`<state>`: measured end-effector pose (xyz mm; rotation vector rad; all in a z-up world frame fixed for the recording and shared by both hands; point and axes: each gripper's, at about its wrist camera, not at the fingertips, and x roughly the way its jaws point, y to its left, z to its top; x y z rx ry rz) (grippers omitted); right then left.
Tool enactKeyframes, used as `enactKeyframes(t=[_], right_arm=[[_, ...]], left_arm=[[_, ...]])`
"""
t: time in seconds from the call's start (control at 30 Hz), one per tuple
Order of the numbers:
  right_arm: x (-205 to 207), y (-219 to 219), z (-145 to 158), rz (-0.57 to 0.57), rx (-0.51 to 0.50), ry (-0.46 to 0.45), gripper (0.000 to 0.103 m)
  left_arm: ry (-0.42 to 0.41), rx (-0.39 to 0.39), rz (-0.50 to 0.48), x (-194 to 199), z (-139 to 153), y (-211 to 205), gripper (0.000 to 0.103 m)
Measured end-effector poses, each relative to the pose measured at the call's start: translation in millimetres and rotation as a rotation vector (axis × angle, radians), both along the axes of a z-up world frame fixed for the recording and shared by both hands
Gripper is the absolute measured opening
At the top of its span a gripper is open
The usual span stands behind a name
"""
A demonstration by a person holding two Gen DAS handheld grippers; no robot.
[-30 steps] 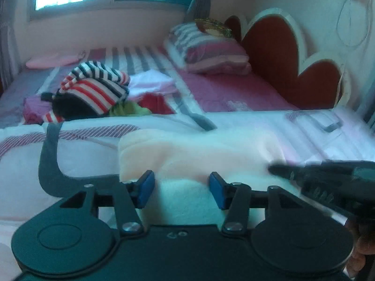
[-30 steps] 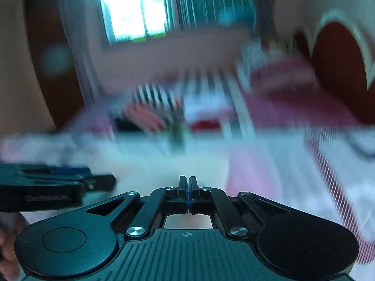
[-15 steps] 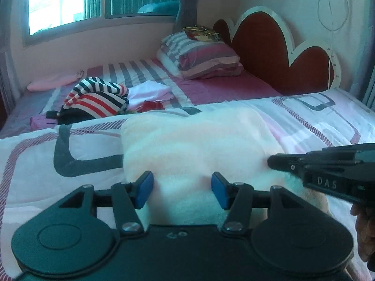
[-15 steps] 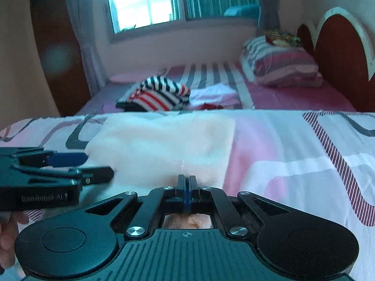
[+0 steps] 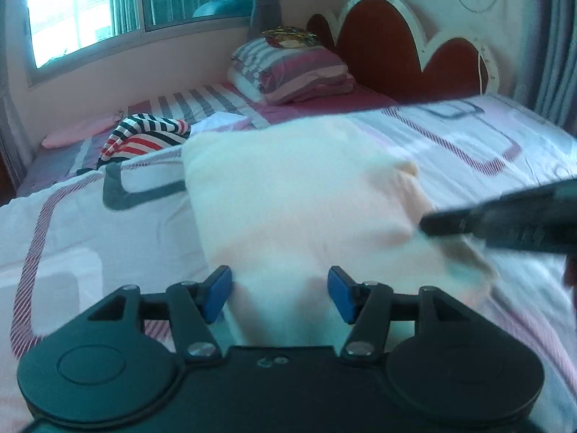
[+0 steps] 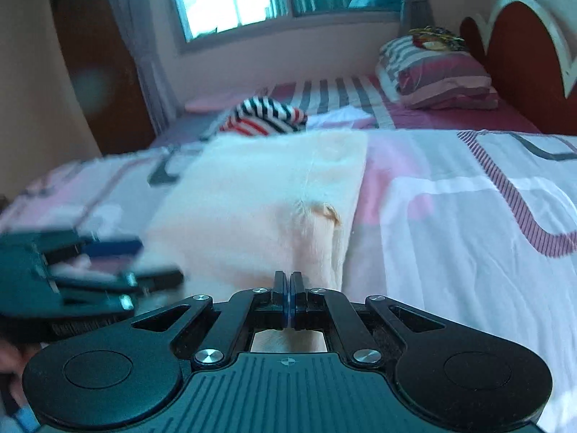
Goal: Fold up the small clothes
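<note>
Two wrist fisheyes, each low over the bed point(image 5: 90, 238), looking forward and down along own tongs toward the window point(image 5: 72, 18) wall. Left view sits close behind the left tongs point(image 5: 279, 294), right tongs point(image 5: 505, 223) entering from its right edge. Right view sits close behind the right tongs point(image 6: 288, 296), left tongs point(image 6: 108, 263) at its left edge. Shared: cream cloth point(image 5: 295, 195), striped garment point(image 5: 144, 137), pillows point(image 5: 292, 68), headboard point(image 5: 396, 47).

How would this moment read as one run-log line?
step: folding | left gripper: open over cream garment | right gripper: shut on cream garment
</note>
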<state>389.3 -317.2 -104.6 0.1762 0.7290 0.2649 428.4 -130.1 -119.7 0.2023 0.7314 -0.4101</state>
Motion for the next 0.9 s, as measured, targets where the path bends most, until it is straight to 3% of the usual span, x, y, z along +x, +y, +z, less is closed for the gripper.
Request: enactKeyframes(t=[0.17,0.27,0.6,0.67,0.7,0.73,0.8,0.83,0.9], right_arm=[[-30.4,6.8,-6.8,0.036,-0.046,0.069,0.0],[-49.4,12.6,-6.7,0.032,-0.1,0.051,0.0],[-60.7,12.4,-19.7,0.023,-0.087,0.103,0.0],[-63.9,12.3,-21.5,0.028,-0.092,0.103,0.0],[-65.2,9.3,-17.6,0.015,-0.076,0.1,0.0],[-68.4,5.1,-12.4,0.003,-0.049,0.077,0.0],[-72.8,-3.3,0.5,-0.019,-0.006,0.005,0.002],[-70.8,-8.5,4.8,-0.038,0.012,-0.013,0.009],[-60.8,-21.3,7.8,-0.096,0.058,-0.017,0.087]], left_arm=[[0.034,-0.011,0.028,-21.8,-5.2,5.9,0.057],[0.036,-0.009,0.027,-30.2,-4.7,8.0,0.057],[0.04,0.004,0.044,-40.0,-7.3,8.3,0.06],[0.033,0.016,0.044,-41.7,-2.6,8.8,0.07],[0.017,0.02,0.046,-43.0,0.9,10.1,0.087],[-0.016,0.016,0.053,-45.1,4.8,12.8,0.097],[-0.052,-0.028,0.053,-43.4,11.7,21.6,0.097],[-0.047,-0.059,0.065,-37.8,14.4,26.7,0.097],[-0.034,-0.123,0.095,-23.7,18.9,36.9,0.096]])
